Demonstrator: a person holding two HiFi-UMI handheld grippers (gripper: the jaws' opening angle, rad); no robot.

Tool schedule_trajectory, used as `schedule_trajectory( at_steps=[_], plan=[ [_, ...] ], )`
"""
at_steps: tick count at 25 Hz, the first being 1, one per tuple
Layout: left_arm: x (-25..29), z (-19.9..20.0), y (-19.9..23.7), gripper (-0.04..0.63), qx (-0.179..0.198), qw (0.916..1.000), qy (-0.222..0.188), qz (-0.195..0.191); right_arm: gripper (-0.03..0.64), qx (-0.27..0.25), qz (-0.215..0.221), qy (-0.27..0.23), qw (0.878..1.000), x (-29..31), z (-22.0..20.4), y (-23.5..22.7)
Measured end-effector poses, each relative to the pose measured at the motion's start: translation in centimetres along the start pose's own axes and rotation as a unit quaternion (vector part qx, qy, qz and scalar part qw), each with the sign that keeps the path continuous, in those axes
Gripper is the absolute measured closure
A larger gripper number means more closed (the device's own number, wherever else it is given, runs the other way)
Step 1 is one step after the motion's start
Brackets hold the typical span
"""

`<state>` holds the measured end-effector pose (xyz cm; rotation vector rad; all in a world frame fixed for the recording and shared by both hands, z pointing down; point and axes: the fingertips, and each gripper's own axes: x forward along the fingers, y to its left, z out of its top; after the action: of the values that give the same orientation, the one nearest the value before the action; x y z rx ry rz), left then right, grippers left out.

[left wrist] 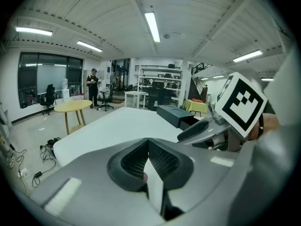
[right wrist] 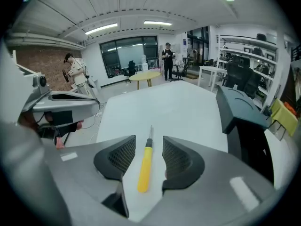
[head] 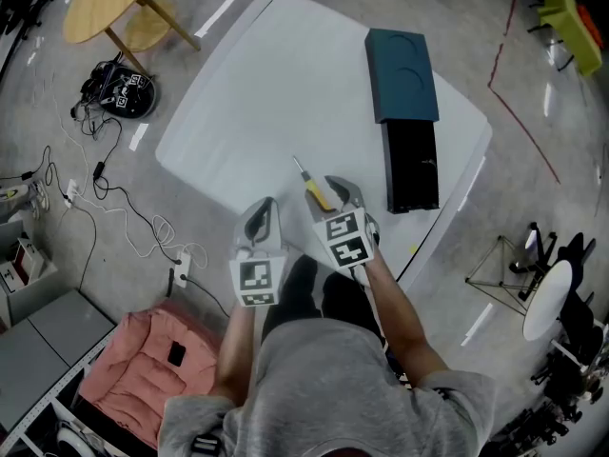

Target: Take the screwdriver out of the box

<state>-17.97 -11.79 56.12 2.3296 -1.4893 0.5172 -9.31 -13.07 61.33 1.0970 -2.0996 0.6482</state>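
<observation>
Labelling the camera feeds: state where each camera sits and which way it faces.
Head view: on the person's head, facing steeply down at the table; arms, left tool and right tool show.
Left gripper view: on the left tool, facing across the table; its shut jaws show.
Right gripper view: on the right tool, facing down at the screwdriver; open jaws show.
Shared: the box appears in all.

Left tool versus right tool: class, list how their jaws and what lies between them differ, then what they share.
The left tool has its jaws together at the tips; the right tool has them apart. Nothing sits between the left tool's jaws; a yellow screwdriver lies on the table between the right tool's, touching neither jaw. Both are grey and face the white table.
</observation>
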Motion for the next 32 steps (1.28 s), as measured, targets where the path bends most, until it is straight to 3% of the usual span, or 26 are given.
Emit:
schedule_trajectory(
  at_steps=[14, 25, 32],
  plan=[
    [-2.4, 6.8, -3.4, 0.583, 0.048, 0.9966, -0.055, -0.037, 0.561, 0.041, -0.08, -0.096, 0.991, -8.7, 3.3, -2.7],
    [-4.8, 11.5, -6.1, 0.583, 0.093, 0.9884, -0.103, -0.061, 0.607, 0.059, -0.145, -0.203, 0.967, -17.0, 6.0, -3.8],
    [-6.8, 12.7, -8.3, 0.583, 0.094, 0.9838, -0.124, -0.089, 0.612, 0.062, -0.175, -0.241, 0.953, -22.0, 4.7, -3.3]
  ],
)
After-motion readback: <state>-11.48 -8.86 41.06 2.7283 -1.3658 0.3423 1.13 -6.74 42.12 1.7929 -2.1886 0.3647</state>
